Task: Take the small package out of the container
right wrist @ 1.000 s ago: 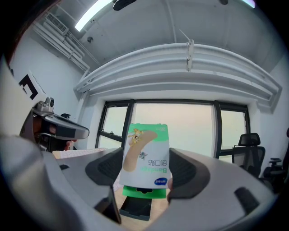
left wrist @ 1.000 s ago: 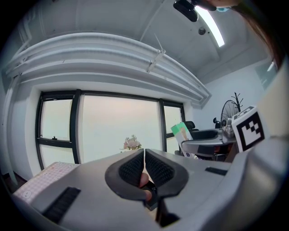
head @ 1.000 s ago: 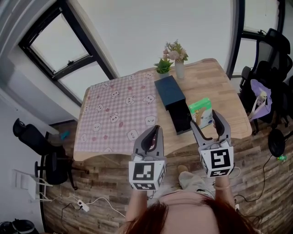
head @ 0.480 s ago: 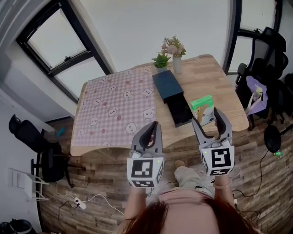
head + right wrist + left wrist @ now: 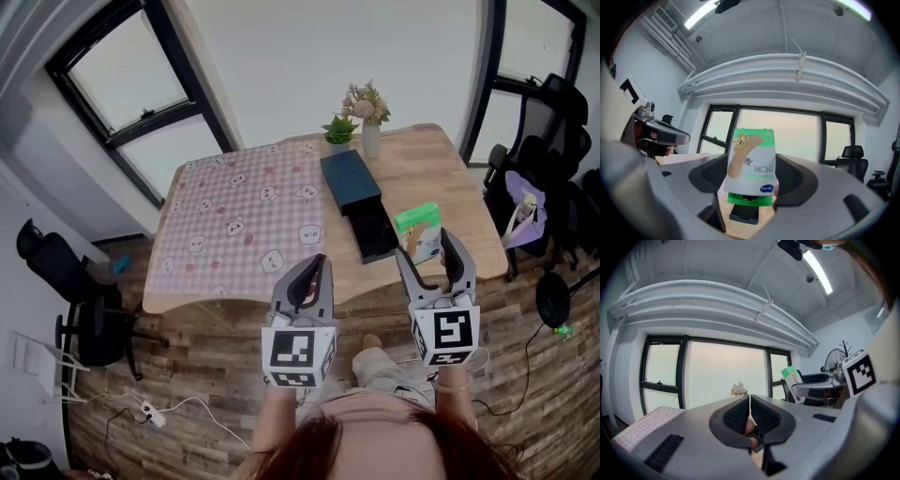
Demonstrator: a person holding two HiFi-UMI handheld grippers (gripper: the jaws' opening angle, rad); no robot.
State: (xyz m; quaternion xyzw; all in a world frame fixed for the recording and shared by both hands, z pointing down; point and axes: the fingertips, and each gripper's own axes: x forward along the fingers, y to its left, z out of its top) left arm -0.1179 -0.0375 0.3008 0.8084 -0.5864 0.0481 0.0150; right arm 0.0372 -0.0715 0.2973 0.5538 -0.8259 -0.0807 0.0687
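the right gripper [image 5: 433, 248] clamps the upright small package [image 5: 416, 228] just right of the container [image 5: 354, 187], clear of its drawer; the left gripper [image 5: 312, 278] is closed and empty.

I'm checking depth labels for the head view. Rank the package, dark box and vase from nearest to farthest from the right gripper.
1. Package: held between the right gripper's fingers.
2. Dark box: on the table, ahead and to the left, its drawer open.
3. Vase: at the table's far edge, beyond the box.
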